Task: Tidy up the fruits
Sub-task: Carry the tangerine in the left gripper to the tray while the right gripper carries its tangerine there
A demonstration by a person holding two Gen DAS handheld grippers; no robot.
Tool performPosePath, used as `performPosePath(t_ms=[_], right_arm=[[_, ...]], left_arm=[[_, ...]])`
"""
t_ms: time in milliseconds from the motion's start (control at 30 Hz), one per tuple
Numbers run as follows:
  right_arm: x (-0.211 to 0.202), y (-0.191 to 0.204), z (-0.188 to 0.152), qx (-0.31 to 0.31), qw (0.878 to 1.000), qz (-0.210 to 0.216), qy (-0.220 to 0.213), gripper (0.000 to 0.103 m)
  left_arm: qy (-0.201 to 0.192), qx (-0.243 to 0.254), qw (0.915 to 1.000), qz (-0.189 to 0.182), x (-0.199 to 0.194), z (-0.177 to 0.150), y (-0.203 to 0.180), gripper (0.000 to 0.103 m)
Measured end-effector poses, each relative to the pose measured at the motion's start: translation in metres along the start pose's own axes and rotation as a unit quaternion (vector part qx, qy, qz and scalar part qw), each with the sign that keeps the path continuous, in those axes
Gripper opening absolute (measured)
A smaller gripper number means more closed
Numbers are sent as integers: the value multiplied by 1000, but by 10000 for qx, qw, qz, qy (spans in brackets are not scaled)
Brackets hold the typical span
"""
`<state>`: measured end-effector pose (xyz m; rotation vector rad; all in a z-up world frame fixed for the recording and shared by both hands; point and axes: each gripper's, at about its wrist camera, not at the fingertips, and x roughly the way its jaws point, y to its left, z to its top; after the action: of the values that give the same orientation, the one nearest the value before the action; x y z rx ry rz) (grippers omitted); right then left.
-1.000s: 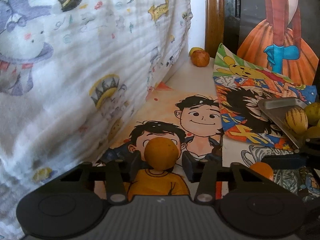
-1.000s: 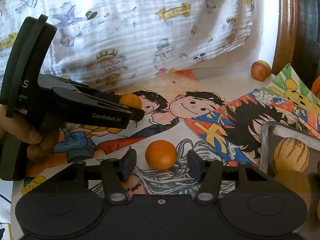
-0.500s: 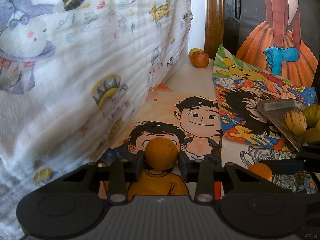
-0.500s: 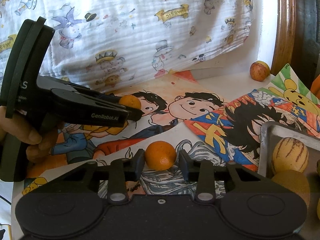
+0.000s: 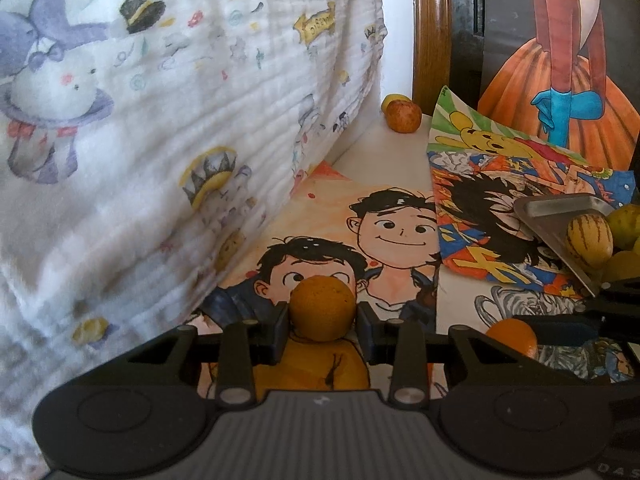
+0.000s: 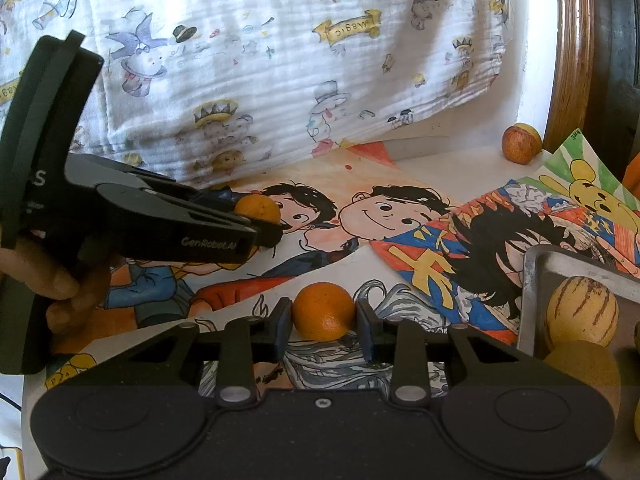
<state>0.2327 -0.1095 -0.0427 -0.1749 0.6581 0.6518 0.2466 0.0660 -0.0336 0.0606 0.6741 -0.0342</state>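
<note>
My left gripper (image 5: pixel 322 316) is shut on a dull orange fruit (image 5: pixel 322 307) over the cartoon drawings. From the right wrist view the same left gripper (image 6: pixel 264 228) shows at the left, held by a hand, with that fruit (image 6: pixel 257 209) at its tip. My right gripper (image 6: pixel 322 322) is shut on a bright orange (image 6: pixel 323 311) resting on the drawings; that orange (image 5: pixel 512 336) also shows low on the right of the left wrist view. A metal tray (image 6: pixel 560 264) at the right holds a striped yellow melon (image 6: pixel 582 312) and other yellow fruits.
A red-yellow apple (image 6: pixel 521 145) lies at the back by a wooden frame (image 6: pixel 568 52). A white printed cloth (image 6: pixel 280 60) hangs along the left and rear. Colourful drawings (image 6: pixel 460 240) cover the white surface. A painting of an orange dress (image 5: pixel 560 100) leans at the back right.
Both grippers have closed from open onto their oranges over the last second. Neither gripper has shifted much otherwise.
</note>
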Motion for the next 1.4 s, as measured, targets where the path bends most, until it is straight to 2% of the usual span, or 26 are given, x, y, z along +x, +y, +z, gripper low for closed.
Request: performPosePath(t_ms=[433, 767, 1400], right_arm=[[-10, -8, 0, 316, 9995, 16, -41, 35], [-60, -9, -5, 472, 9983, -19, -344, 35], [-149, -37, -49, 1131, 9875, -624, -908, 35]], left_arm=[[-30, -144, 9999, 58, -28, -5, -1, 39], [-126, -369, 9992, -65, -59, -12, -18, 39], [-345, -554, 9966, -508, -112, -24, -86, 39]])
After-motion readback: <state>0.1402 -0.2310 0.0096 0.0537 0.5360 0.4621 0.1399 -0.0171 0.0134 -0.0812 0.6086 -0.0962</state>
